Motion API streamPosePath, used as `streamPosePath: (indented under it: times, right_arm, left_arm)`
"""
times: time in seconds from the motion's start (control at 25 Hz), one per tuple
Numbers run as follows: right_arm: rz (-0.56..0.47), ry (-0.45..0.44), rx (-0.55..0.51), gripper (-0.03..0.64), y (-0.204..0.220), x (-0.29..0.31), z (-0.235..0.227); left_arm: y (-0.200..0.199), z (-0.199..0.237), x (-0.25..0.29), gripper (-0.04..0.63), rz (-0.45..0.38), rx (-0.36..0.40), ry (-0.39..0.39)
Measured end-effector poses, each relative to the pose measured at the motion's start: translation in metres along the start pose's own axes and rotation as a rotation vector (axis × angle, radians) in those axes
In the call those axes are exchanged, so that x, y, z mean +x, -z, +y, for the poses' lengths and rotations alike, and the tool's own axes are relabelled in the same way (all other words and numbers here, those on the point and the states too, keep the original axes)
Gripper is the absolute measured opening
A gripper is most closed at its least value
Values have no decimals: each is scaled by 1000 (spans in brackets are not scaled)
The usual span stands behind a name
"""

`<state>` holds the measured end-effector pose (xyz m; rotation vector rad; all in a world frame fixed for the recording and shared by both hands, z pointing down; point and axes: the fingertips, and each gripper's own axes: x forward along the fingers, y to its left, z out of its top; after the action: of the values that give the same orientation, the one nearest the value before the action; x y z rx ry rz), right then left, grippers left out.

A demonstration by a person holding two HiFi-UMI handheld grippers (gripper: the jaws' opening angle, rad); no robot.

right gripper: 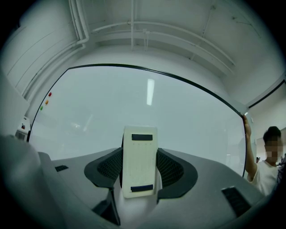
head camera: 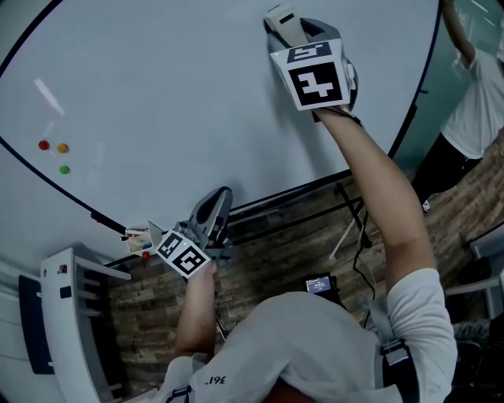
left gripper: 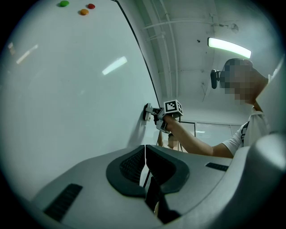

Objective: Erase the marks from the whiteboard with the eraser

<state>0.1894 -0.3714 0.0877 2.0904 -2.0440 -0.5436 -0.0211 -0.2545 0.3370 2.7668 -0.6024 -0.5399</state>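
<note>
The whiteboard [head camera: 173,94] fills most of the head view, and I see no marks on its surface. My right gripper [head camera: 287,27] is held up against the board near its upper right, shut on the cream eraser [right gripper: 139,161], whose back faces the camera between the two jaws. That eraser [head camera: 282,17] presses on the board. My left gripper [head camera: 214,211] hangs low by the board's bottom edge, shut with nothing between its pads, which meet at a thin line [left gripper: 145,163]. In the left gripper view the right gripper [left gripper: 154,112] shows against the board.
Red, orange and green magnets [head camera: 53,151] sit at the board's left. A small marker tray [head camera: 140,236] hangs at the bottom edge. A white rack [head camera: 67,315] stands lower left. Another person [head camera: 472,94] stands at the board's right edge, hand on its frame [right gripper: 245,117].
</note>
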Motion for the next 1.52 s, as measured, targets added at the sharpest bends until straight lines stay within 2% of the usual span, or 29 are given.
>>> streamPosePath:
  times: [0.96,1.52]
  right_arm:
    - [47,120,5,255,36,-25,-66]
    - [-31,22,33,256,42,-86,-36]
  left_arm:
    - [-5,-6,-3,8,-4,6,8]
    - [-6,-23,-5,8,8,14,37]
